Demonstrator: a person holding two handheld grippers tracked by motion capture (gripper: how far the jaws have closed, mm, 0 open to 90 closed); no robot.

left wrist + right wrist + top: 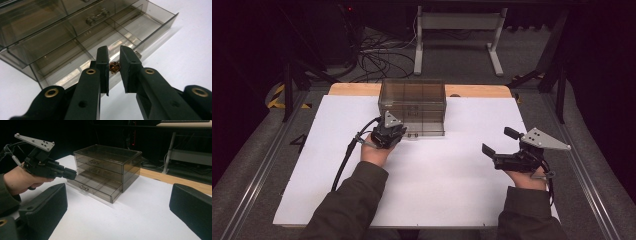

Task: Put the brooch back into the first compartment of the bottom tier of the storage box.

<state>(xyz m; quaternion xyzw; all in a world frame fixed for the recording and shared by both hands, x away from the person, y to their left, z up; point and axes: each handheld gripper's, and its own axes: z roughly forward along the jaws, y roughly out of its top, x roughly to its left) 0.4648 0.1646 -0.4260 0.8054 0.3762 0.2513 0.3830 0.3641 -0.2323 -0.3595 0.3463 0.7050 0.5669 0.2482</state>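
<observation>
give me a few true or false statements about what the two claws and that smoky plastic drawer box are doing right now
1. The left claw pinches a small copper-coloured bead. True.
2. The right claw is clamped on the drawer handle. False: it is wide open, off to the right of the drawer box, holding nothing.
3. The bottom drawer of the box is pulled out. True.
4. The open drawer is one undivided tray. False: partitions split it into several compartments.
5. The box stands on the bare wooden strip. False: it stands on the white sheet near its far edge.
</observation>
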